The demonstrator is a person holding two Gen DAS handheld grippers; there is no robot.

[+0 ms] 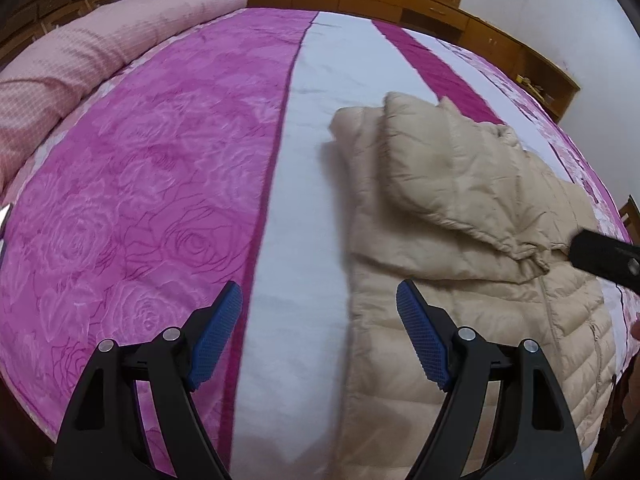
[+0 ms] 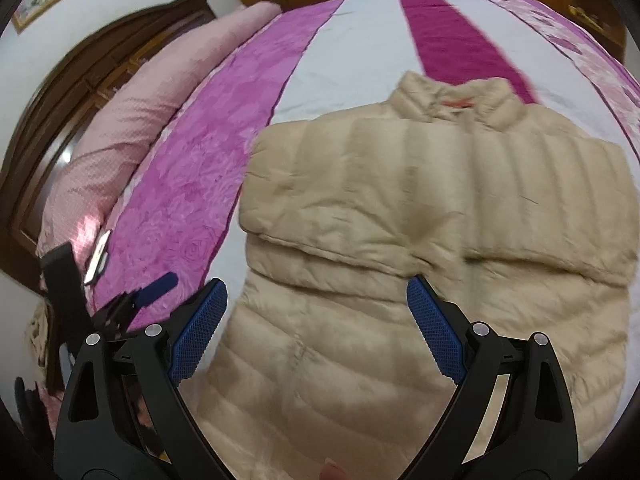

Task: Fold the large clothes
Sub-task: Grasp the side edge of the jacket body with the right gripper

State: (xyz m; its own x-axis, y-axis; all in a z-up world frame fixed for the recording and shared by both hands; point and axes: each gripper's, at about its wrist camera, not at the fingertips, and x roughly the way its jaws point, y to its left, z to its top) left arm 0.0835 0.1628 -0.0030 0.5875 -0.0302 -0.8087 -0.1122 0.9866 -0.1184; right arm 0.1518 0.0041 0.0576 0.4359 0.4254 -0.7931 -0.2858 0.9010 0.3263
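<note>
Pink-and-white striped bedspread [image 1: 304,184] carries a beige puffer jacket [image 2: 420,208], sleeves folded across. Both grippers [image 1: 320,332] [image 2: 318,328] hover above, jaws apart, empty. Only the right view shows its collar [image 2: 460,92]; a rolled quilt [image 1: 100,52] lies left.

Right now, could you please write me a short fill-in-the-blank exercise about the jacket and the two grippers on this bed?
1. The puffer jacket lying on the bedspread is ____ in colour.
2. The jaws of the left gripper stand ____, with nothing held between them.
3. The sleeves are folded ____ the jacket's body.
4. The pads on the right gripper are ____ in colour.

Missing words: beige; open; across; blue
</note>
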